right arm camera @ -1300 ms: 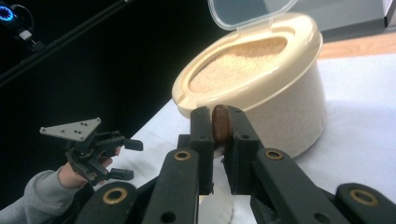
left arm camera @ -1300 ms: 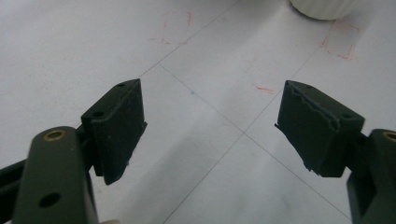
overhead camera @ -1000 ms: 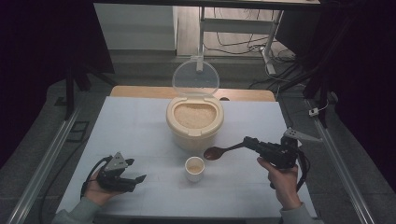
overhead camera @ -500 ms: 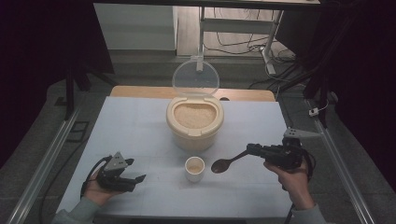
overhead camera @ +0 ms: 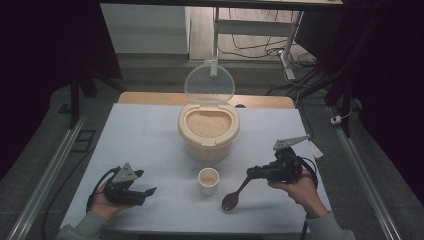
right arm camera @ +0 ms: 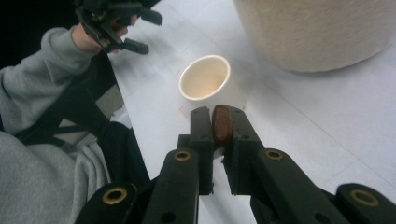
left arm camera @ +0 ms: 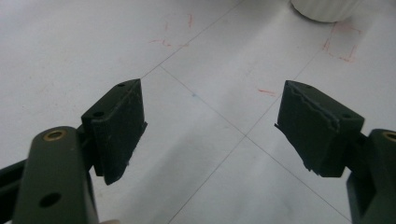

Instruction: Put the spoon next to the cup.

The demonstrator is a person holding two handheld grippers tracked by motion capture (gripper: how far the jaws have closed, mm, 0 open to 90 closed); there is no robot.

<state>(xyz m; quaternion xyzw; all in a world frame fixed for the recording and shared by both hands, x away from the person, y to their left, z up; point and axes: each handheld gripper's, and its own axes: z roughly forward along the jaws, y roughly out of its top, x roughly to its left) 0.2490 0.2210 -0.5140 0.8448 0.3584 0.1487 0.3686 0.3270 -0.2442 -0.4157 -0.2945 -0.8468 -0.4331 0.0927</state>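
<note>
Two grippers: you have one in each hand at the near edge of the table [overhead camera: 150, 125].
Table: pale surface with thin grid lines and small red marks, running under both of your grippers.
Rice container [overhead camera: 208, 131]: cream tub full of grain, clear lid [overhead camera: 209, 83] standing up behind it; it sits beyond your right gripper and off towards your left one, well apart from both.
Right gripper [overhead camera: 251, 173]: your jaws are clamped tight on the handle of the wooden spoon [overhead camera: 234, 194]; in the right gripper view the brown handle end [right arm camera: 221, 124] sits pinched between the two pads.
Spoon: it hangs out from your right jaw tips and slants down towards you, bowl lowest, at or just above the table; whether it touches, you cannot tell.
Left gripper [overhead camera: 145, 183]: your jaws stand wide apart with nothing between them; in the left gripper view bare table shows in the gap [left arm camera: 210, 126].
Cup [overhead camera: 208, 180]: small pale cup, upright, between your two grippers, near the spoon's bowl but apart from it; in the right gripper view it stands just ahead of your jaw tips [right arm camera: 205, 78].
</note>
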